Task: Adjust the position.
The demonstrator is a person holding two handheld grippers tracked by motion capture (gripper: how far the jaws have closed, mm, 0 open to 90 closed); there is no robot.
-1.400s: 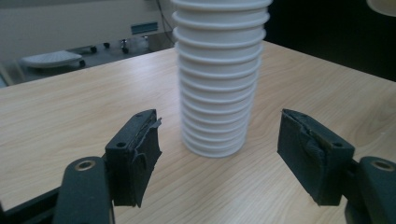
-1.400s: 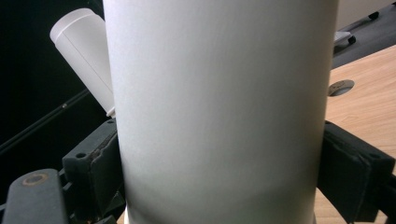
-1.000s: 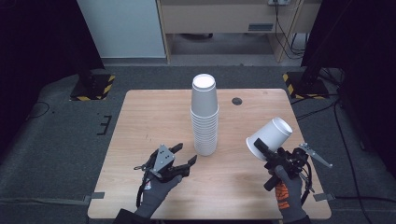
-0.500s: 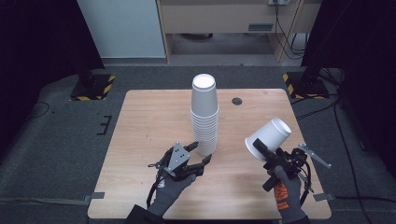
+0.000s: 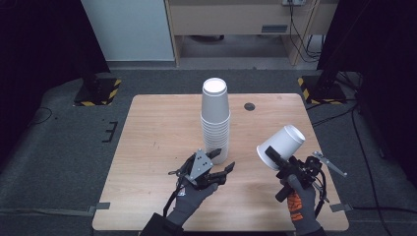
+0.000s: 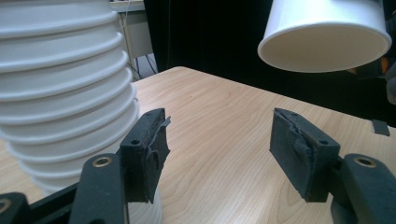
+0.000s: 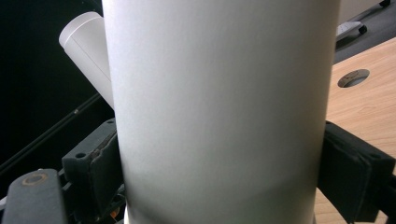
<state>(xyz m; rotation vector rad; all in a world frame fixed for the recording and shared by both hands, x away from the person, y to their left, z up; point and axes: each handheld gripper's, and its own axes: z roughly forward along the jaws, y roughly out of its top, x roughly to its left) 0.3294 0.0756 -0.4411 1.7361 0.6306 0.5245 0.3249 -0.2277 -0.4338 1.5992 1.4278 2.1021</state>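
Stacked white paper cups (image 5: 215, 120) are seen in the high view, upside down, near the middle of the wooden table (image 5: 152, 132). The left gripper (image 5: 223, 161) is held low over the table at the near side of the stack, one jaw just beside the stack's lowest rims and the other out to the right. Against the earlier frames it has been carried rightward and farther in, from a place well left of the stack's foot to right against it. Its jaws have just been closing a little, yet a wide gap is kept and nothing is pressed between them. The right gripper (image 5: 275, 158) is held above the near right part of the table, clamped on a single white cup (image 5: 281, 146) that is tilted, rim toward the near left. That cup and hand are unchanged from the earlier frames. A small dark hole (image 5: 250, 106) is seen in the tabletop, far right of the stack.

From the left gripper view, the stack (image 6: 65, 93) is found at the left, partly behind the left pad (image 6: 145, 151); bare wood lies between the pads. The single cup (image 6: 327, 28) is seen beyond, up and to the right, its rim turned downward.

From the right gripper view, the single cup (image 7: 224, 107) is pinched by both pads at its sides. The stack (image 7: 86, 51) is glimpsed behind it at the left, the hole (image 7: 353, 77) at the right.
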